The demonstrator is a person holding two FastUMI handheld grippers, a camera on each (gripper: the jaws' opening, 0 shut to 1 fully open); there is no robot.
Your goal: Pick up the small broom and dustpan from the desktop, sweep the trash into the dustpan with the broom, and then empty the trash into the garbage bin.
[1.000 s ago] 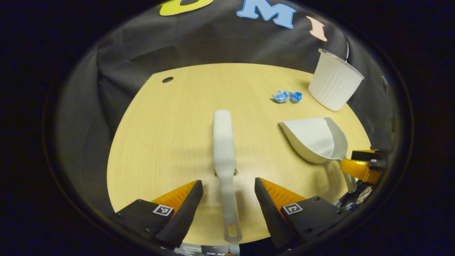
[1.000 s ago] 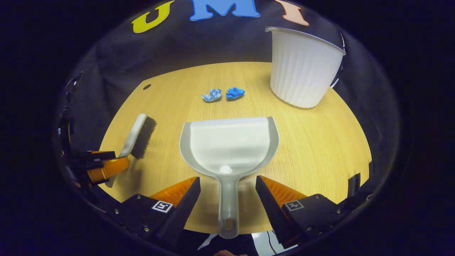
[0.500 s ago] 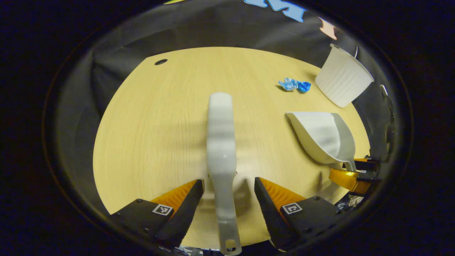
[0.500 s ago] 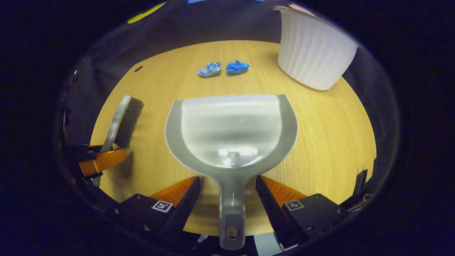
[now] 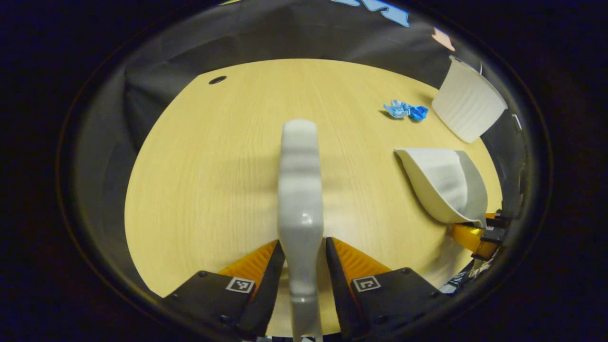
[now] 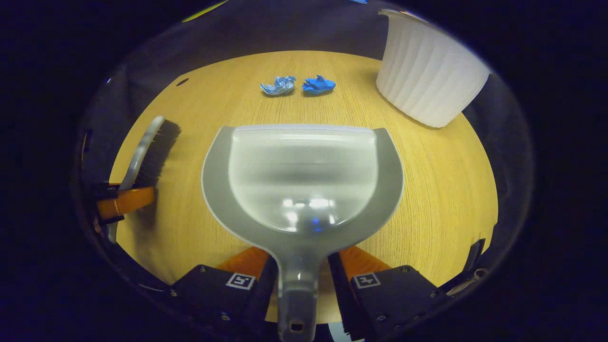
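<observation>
In the left gripper view, the small grey broom [image 5: 298, 190] runs straight ahead over the wooden desktop [image 5: 213, 166], and my left gripper [image 5: 304, 256] is shut on its handle. In the right gripper view, the grey dustpan [image 6: 301, 178] lies mouth forward, with my right gripper [image 6: 298, 266] shut on its handle. Two crumpled blue paper scraps [image 6: 297, 85] lie beyond the pan's lip; they also appear at the far right of the left gripper view as blue scraps [image 5: 405, 110]. The broom [image 6: 149, 152] with dark bristles and the left gripper [image 6: 118, 202] sit at the left of the right gripper view.
A white ribbed garbage bin [image 6: 427, 71] stands on the desk at the far right, beside the blue scraps; the same bin [image 5: 468, 107] shows in the left gripper view. A small dark hole [image 5: 217, 80] marks the desk's far left corner. Black cloth walls surround the desk.
Both grippers moved forward over their handles and went from open to shut, the left on the broom handle and the right on the dustpan handle.
</observation>
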